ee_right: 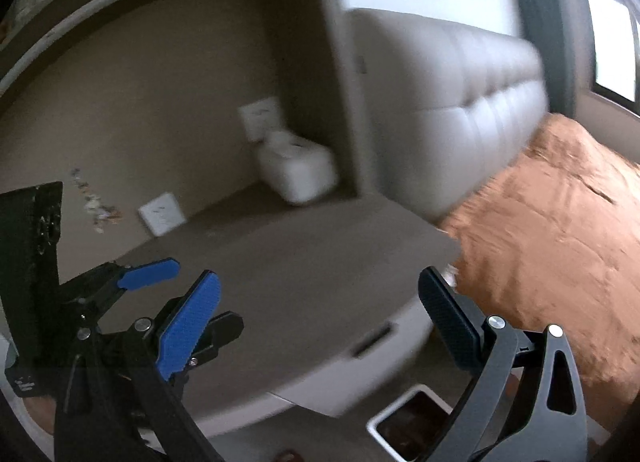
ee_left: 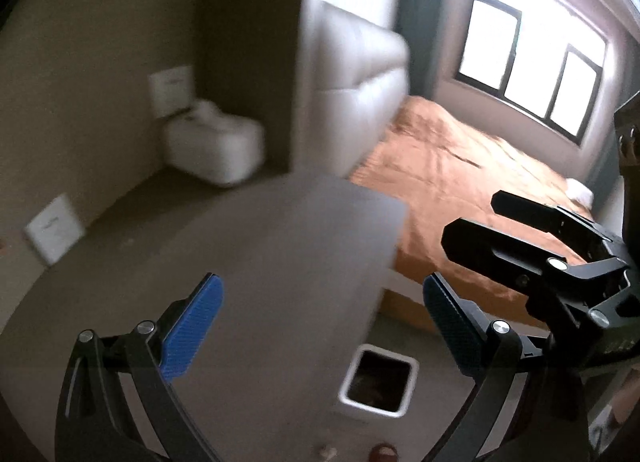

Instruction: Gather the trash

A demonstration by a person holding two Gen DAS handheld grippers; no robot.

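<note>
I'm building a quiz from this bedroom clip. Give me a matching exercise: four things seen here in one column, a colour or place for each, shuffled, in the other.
Things:
1. bedspread
2. headboard
3. trash bin
4. tissue box

Descriptions:
A. on the floor below the nightstand's edge
B. orange
C. at the back of the nightstand, in the wall corner
D. white, padded

Pairs: 1-B, 2-D, 3-A, 4-C

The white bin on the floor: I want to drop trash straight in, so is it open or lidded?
Open. The white bin stands upright with no lid, its dark inside visible from above; how full it is, cannot tell.
</note>
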